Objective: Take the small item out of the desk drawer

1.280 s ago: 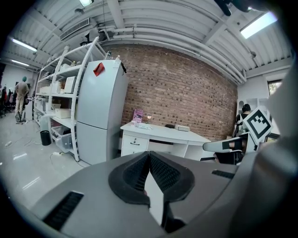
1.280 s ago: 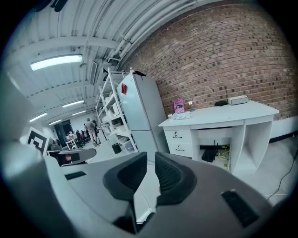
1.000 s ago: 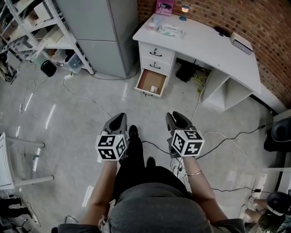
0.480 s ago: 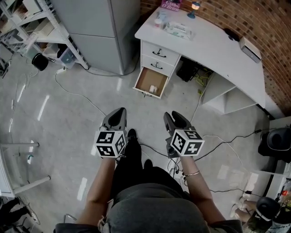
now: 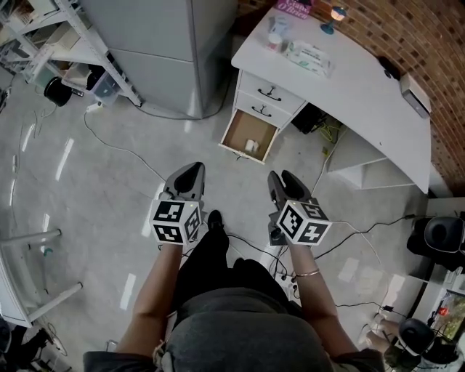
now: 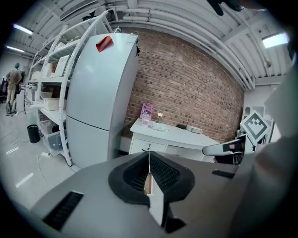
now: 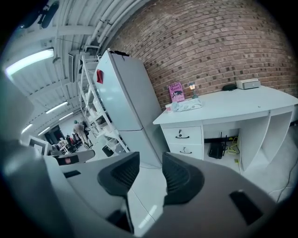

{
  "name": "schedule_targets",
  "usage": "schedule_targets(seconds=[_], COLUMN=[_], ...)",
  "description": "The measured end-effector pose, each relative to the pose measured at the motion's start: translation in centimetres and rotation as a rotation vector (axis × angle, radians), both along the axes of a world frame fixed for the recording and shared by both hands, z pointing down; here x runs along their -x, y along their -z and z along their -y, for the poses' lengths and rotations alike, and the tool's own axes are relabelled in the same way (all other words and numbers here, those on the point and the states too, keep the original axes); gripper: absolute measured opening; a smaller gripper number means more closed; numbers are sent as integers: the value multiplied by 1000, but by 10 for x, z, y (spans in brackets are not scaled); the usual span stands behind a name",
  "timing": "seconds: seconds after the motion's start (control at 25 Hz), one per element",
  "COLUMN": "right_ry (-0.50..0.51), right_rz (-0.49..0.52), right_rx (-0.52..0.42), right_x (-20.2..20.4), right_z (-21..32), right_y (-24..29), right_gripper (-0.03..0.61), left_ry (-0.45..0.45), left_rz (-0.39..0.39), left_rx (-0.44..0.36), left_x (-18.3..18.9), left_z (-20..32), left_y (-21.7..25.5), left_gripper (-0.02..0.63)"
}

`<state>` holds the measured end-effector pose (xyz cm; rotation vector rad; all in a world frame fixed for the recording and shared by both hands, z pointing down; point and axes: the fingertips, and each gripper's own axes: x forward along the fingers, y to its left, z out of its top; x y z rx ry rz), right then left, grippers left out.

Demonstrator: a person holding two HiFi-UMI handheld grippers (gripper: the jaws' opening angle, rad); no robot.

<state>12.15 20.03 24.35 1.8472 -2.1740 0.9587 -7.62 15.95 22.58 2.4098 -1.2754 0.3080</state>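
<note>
The white desk (image 5: 349, 87) stands at the upper right against the brick wall. Its bottom drawer (image 5: 236, 134) is pulled out over the floor. A small white item (image 5: 252, 145) lies inside it near the front. Both grippers hang at waist height, well short of the drawer. My left gripper (image 5: 195, 170) has its jaws together with nothing in them, and its own view shows the pads meeting at the tip (image 6: 149, 154). My right gripper (image 5: 280, 178) is opening, and in its own view (image 7: 150, 159) only bare floor shows in the gap between its pads.
A tall grey cabinet (image 5: 167, 51) stands left of the desk, with a shelving rack (image 5: 65, 43) beyond it. Cables (image 5: 123, 149) run over the floor. On the desk are a pink book (image 5: 294, 9) and a wipes pack (image 5: 309, 57). A black chair (image 5: 439, 236) is at right.
The head view has swung, so the desk and open drawer sit further right and a little lower. Both grippers keep their places in front of the body.
</note>
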Motion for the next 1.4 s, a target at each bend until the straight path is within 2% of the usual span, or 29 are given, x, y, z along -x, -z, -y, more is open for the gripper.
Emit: schedule_targets(seconds=[0.24, 0.48, 0.8, 1.16, 1.4], right_ry=[-30, -32, -42, -2, 29], right_rz=[-9, -25, 28, 27, 10], right_rx=[42, 107, 198, 266, 318], right_x=[7, 10, 0, -15, -18], right_z=[34, 50, 79, 136, 167], right_y=[-13, -37, -82, -136, -190], right_gripper=[166, 167, 167, 163, 163], left_ry=[5, -27, 1, 26, 44], left_rz=[-29, 24, 19, 50, 66], left_rx=[45, 50, 118, 167, 200], left_x=[15, 13, 6, -9, -20], left_z=[42, 59, 79, 118, 143], left_y=[-11, -26, -61, -99, -136], left_gripper=[25, 25, 25, 25, 25])
